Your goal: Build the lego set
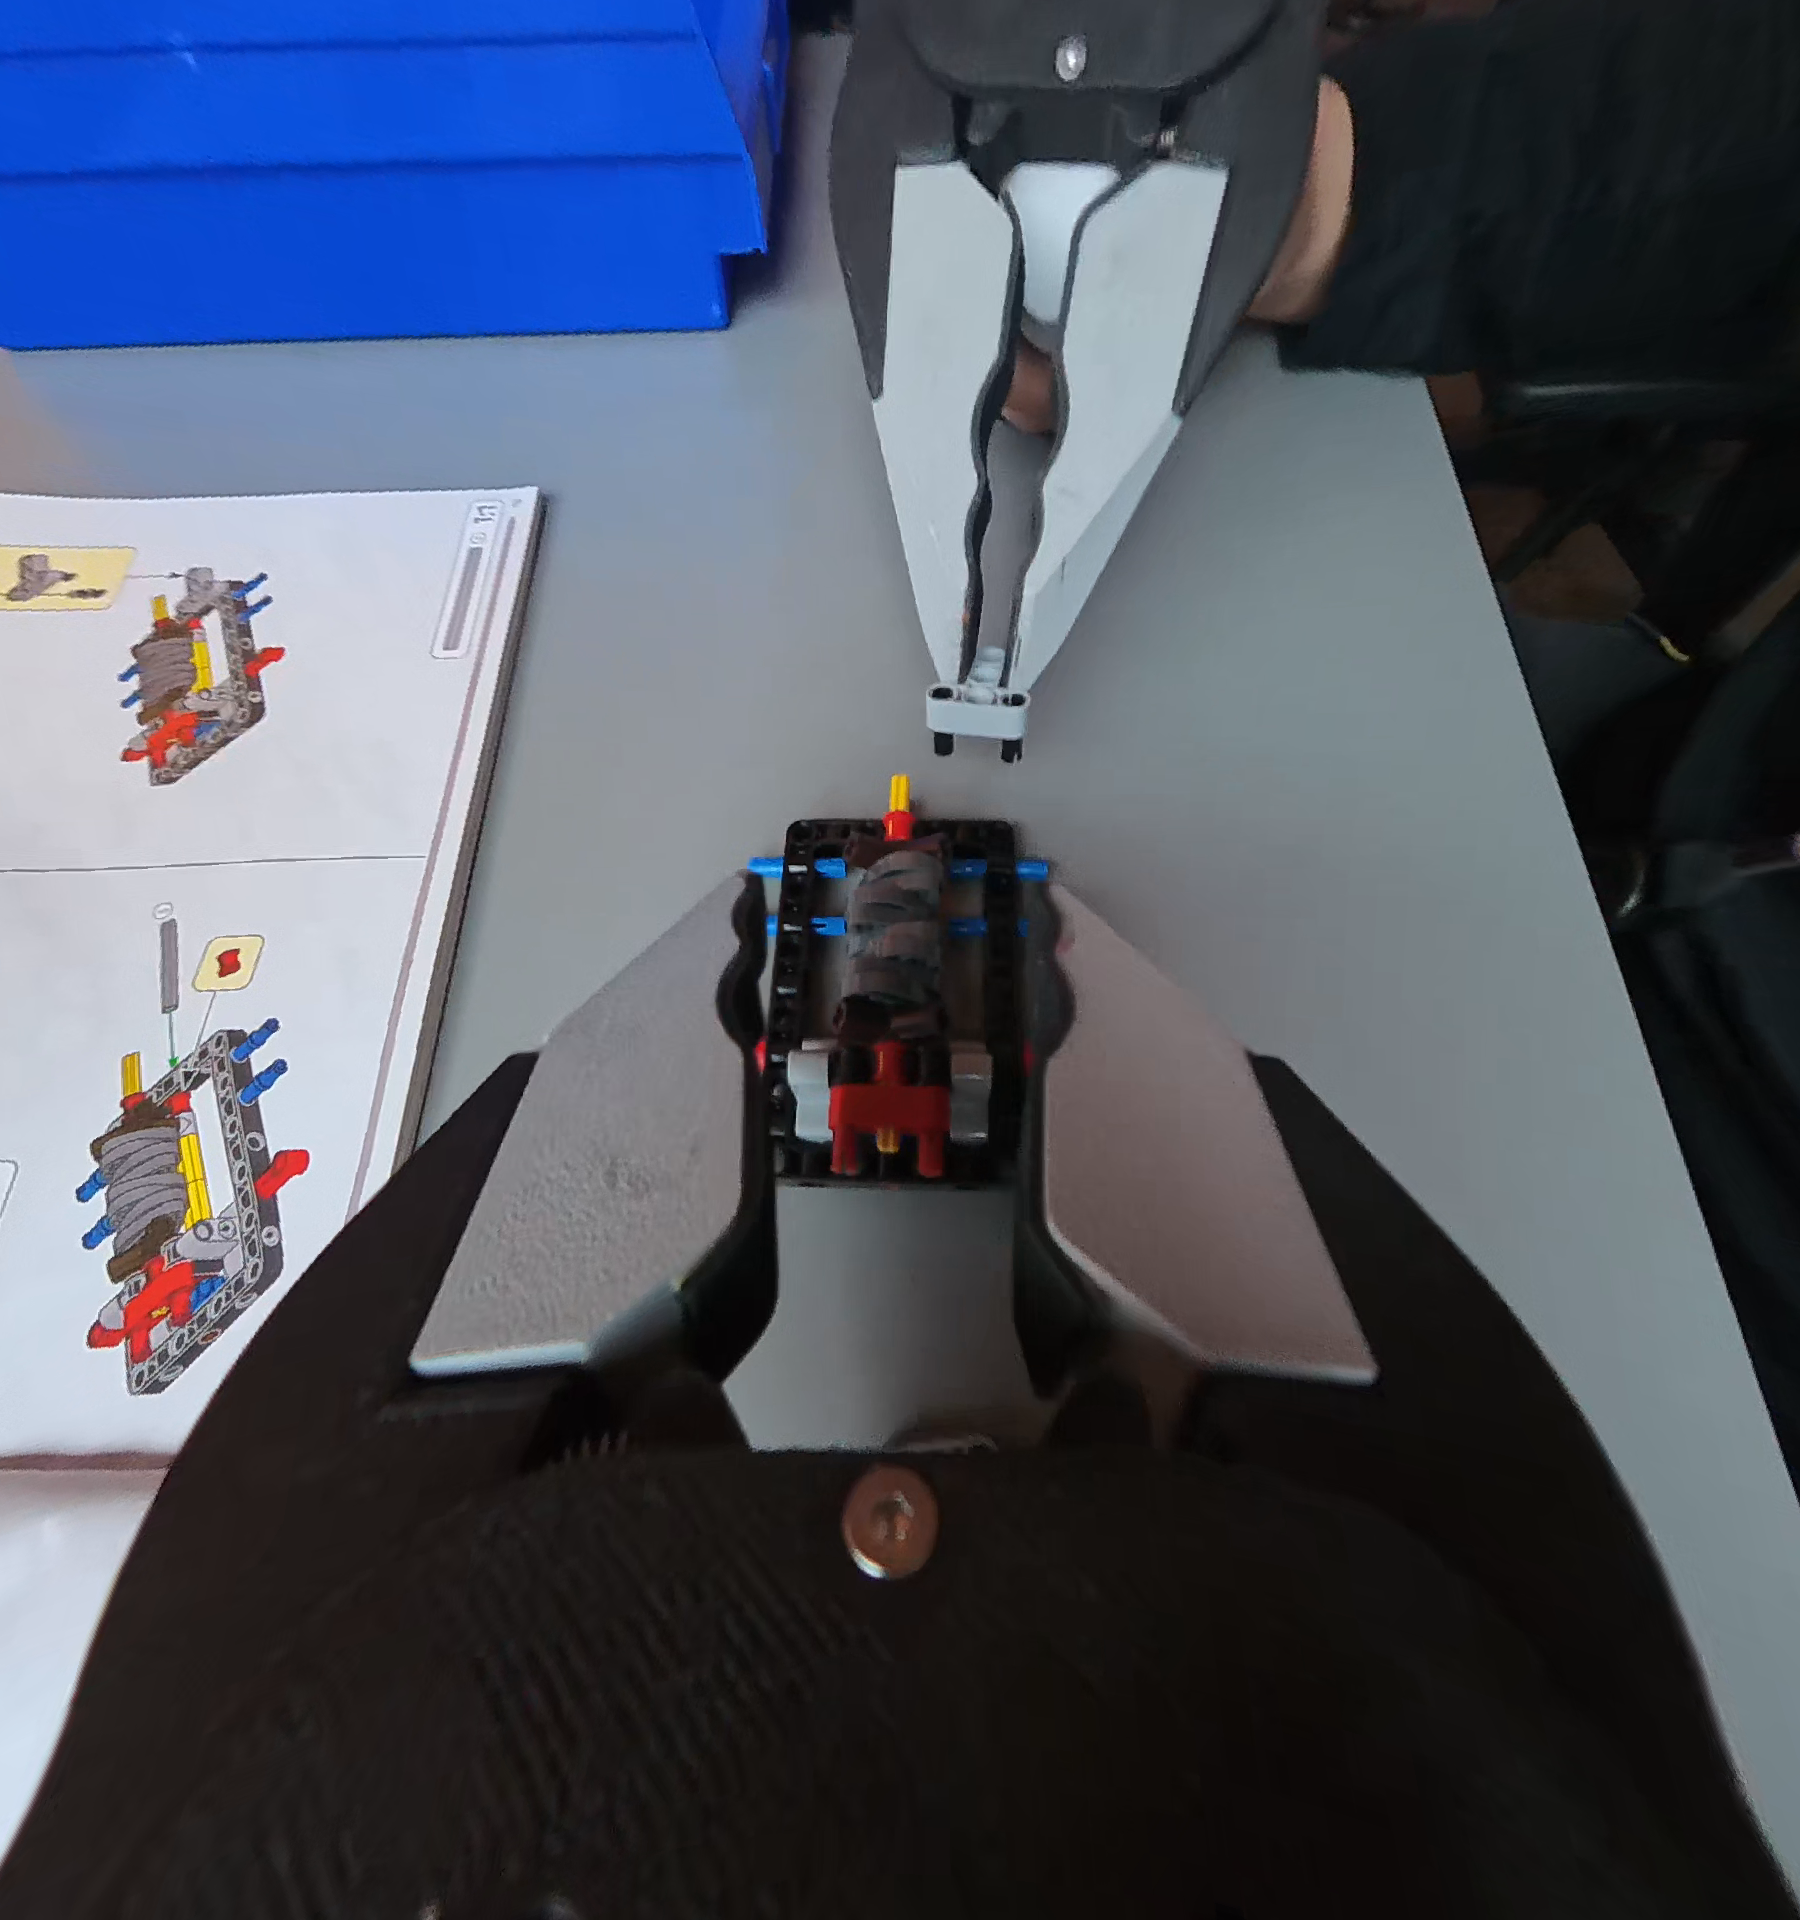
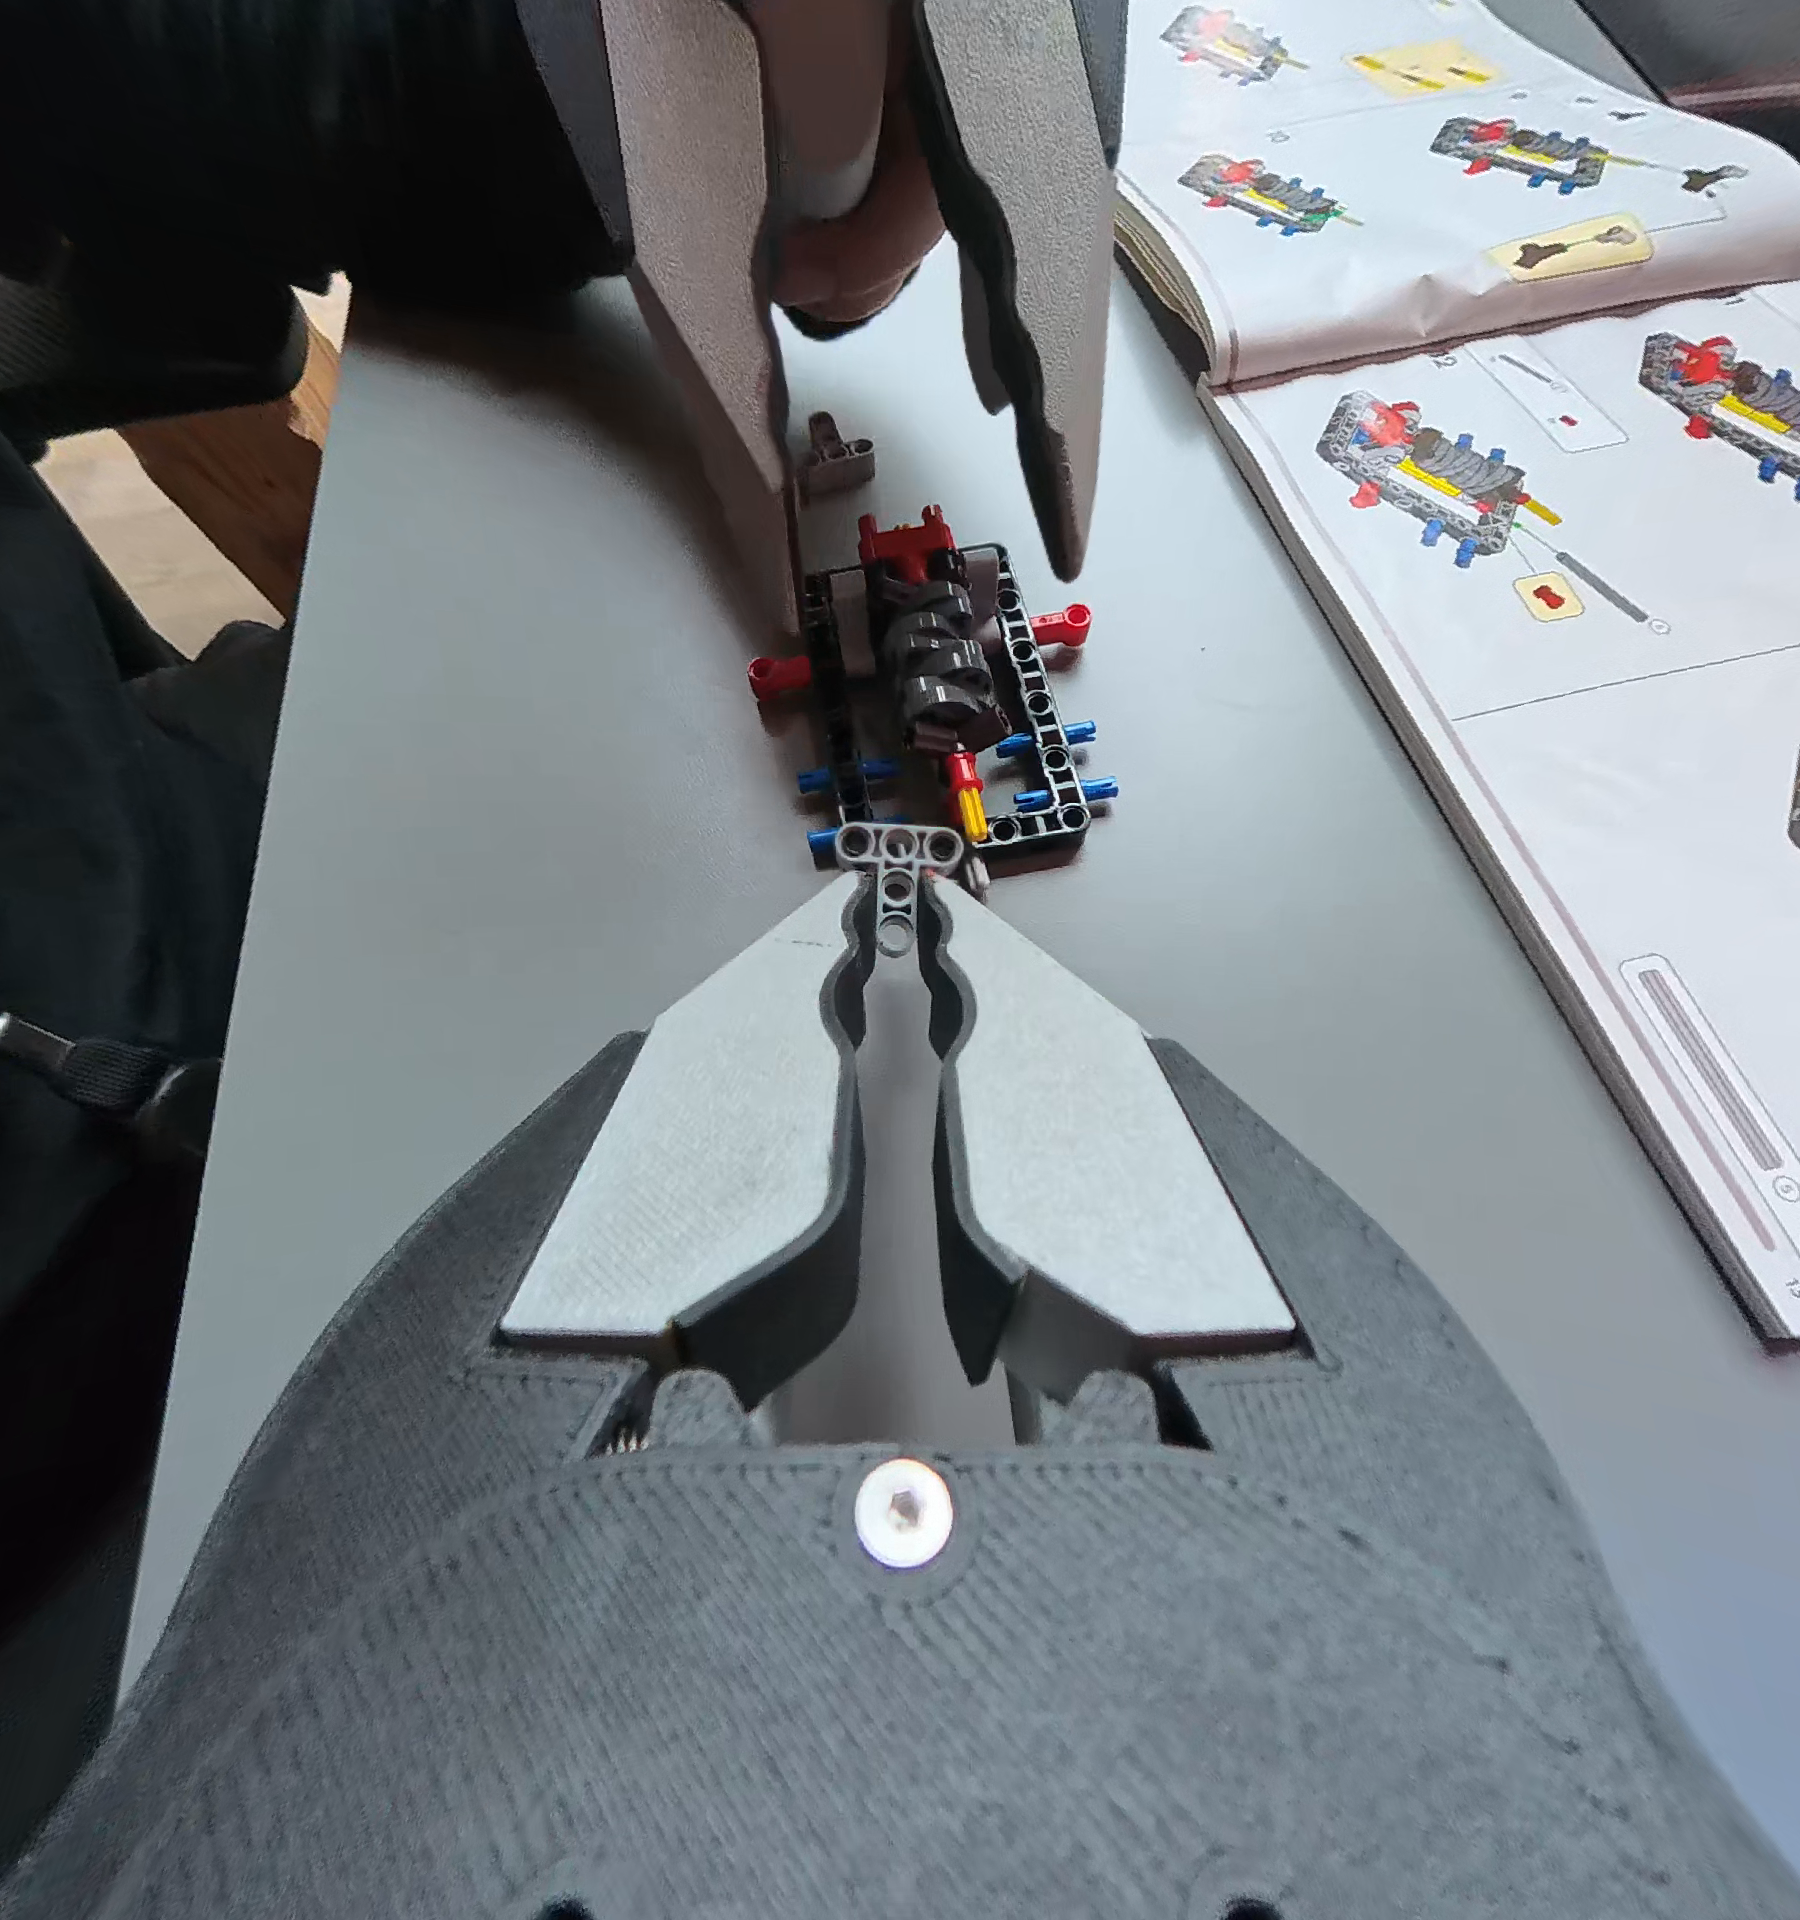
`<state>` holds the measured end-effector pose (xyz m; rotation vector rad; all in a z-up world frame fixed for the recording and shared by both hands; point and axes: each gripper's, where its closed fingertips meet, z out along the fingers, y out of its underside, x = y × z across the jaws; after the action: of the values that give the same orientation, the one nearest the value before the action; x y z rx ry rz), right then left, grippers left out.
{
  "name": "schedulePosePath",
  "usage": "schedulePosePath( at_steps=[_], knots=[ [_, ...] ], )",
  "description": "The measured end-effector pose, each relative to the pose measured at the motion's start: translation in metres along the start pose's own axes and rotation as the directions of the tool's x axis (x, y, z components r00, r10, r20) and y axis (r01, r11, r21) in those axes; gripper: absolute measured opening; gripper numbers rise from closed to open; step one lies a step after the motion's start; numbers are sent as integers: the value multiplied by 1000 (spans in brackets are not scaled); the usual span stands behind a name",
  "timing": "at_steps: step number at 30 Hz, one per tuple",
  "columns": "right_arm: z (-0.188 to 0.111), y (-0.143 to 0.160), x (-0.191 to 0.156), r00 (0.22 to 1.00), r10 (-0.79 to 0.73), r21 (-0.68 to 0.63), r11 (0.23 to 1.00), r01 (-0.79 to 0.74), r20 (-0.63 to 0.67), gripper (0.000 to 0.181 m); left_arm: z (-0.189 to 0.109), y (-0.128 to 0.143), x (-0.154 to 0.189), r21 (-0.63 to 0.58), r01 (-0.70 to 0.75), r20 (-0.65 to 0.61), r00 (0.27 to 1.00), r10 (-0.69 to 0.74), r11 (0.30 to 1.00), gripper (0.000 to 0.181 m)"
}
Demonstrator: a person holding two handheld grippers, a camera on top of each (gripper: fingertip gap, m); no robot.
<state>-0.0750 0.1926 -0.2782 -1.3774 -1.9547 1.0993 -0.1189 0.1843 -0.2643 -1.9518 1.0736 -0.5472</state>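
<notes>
A black frame assembly [image 1: 896,987] with a dark grey worm gear, red parts, blue pins and a yellow axle lies on the grey table [image 1: 1291,935]. My left gripper [image 1: 896,935] is shut on its sides, near its red end. In the right wrist view the assembly [image 2: 953,686] lies just beyond my right gripper [image 2: 898,904], and the left gripper [image 2: 927,597] straddles its far end. My right gripper is shut on a light grey T-shaped beam [image 2: 898,862], held close to the frame's yellow-axle end. The beam [image 1: 976,712] carries two black pins pointing at the frame.
An open instruction booklet [image 1: 200,831] [image 2: 1498,520] lies beside the assembly. Blue bins [image 1: 356,156] stand at the back. A small brown-grey piece [image 2: 836,457] lies on the table behind the assembly. The table edge [image 2: 283,831] runs close by, with a person's dark sleeve [image 1: 1602,156] beyond. The grippers' ends are close to 6 centimetres from one another.
</notes>
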Motion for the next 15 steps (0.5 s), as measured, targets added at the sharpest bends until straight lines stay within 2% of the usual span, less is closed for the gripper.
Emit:
schedulePosePath(
  at_steps=[5,11,15],
  knots=[
    [4,-1,-5,1000,2,-13,1000,-1,26,4,-1,6,0,-18,8,-24,1000,-9,1000,46],
    [10,-3,-8,997,-63,-49,997,65,51,4,6,23,6,-99,-31,-60,998,25,995,43],
    [13,-4,-3,995,-86,-67,994,90,52,4,8,32,3,-126,-31,-70,997,22,992,36]
  ],
)
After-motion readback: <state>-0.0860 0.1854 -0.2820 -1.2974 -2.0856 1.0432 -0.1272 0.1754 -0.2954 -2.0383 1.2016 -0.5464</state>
